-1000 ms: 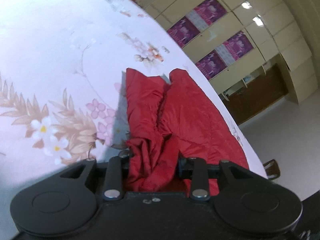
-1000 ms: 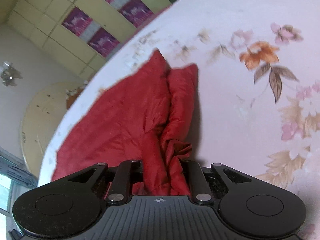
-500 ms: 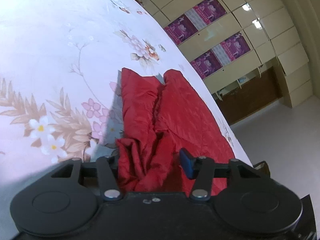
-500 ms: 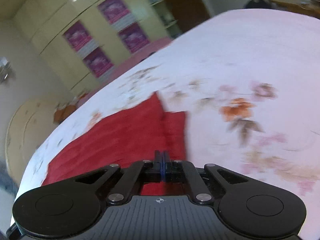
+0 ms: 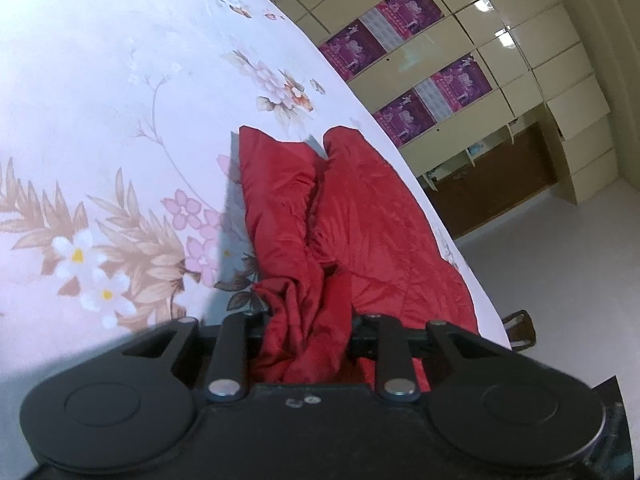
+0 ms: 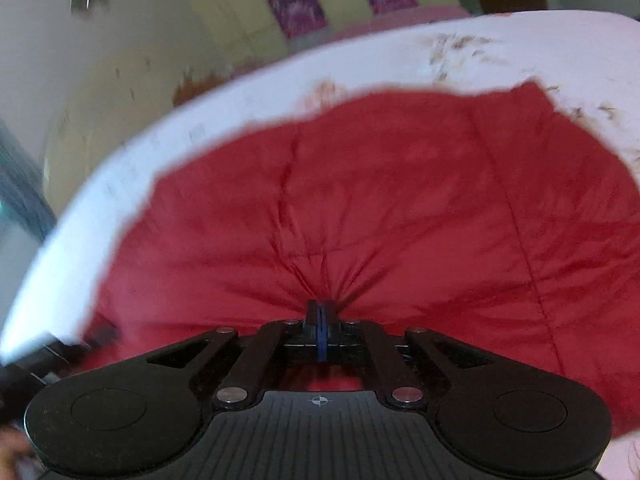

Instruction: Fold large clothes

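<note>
A red padded garment (image 5: 360,216) lies on a white floral bedsheet (image 5: 120,120), partly folded with a crease down its middle. My left gripper (image 5: 306,328) has a bunched end of the red fabric between its fingers, which stand fairly wide around the wad. In the right wrist view the garment (image 6: 400,208) spreads wide across the sheet. My right gripper (image 6: 320,312) is shut with its fingertips pressed on the garment's surface, and creases radiate from that spot.
The bed edge (image 5: 460,240) runs close to the right of the garment, with pale floor beyond. Cream cabinets with purple posters (image 5: 436,80) line the far wall. A pale headboard (image 6: 100,112) stands behind the bed in the right wrist view.
My right gripper let go of the bunched fabric, shut, and swung left over the garment's broad part. My left gripper opened briefly and now sits around the bunched end again.
</note>
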